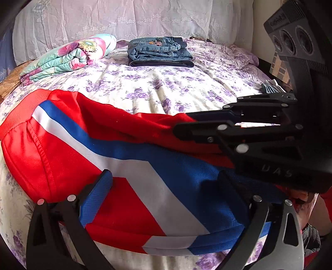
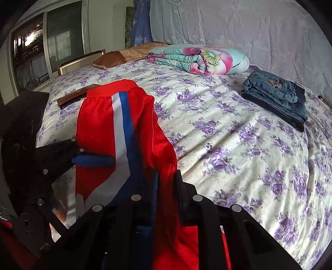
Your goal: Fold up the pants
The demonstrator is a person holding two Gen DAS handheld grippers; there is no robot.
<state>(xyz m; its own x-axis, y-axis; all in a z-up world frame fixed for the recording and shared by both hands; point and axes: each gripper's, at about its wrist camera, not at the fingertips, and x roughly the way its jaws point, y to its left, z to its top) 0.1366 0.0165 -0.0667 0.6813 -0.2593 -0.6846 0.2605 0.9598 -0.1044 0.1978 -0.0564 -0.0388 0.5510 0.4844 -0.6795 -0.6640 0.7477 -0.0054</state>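
Note:
Red track pants [image 1: 68, 149] with a white and blue stripe lie on the flowered bed sheet [image 1: 145, 87], waistband at the left. My left gripper [image 1: 164, 182] is open, its blue-padded fingers [image 1: 97, 195] spread over the pants' near edge. My right gripper [image 1: 186, 126] enters from the right in the left wrist view and is shut on a fold of the pants. In the right wrist view the pants [image 2: 103, 116] run forward from my right gripper [image 2: 166, 176], whose jaws pinch the red cloth. The left gripper's blue pad [image 2: 93, 161] shows at the left.
Folded jeans [image 1: 159, 52] on a dark garment lie at the far side of the bed. A rolled flowered quilt [image 1: 68, 58] lies at the far left. A brown flat object [image 2: 70, 98] lies by the waistband. A lace curtain [image 1: 124, 18] hangs behind.

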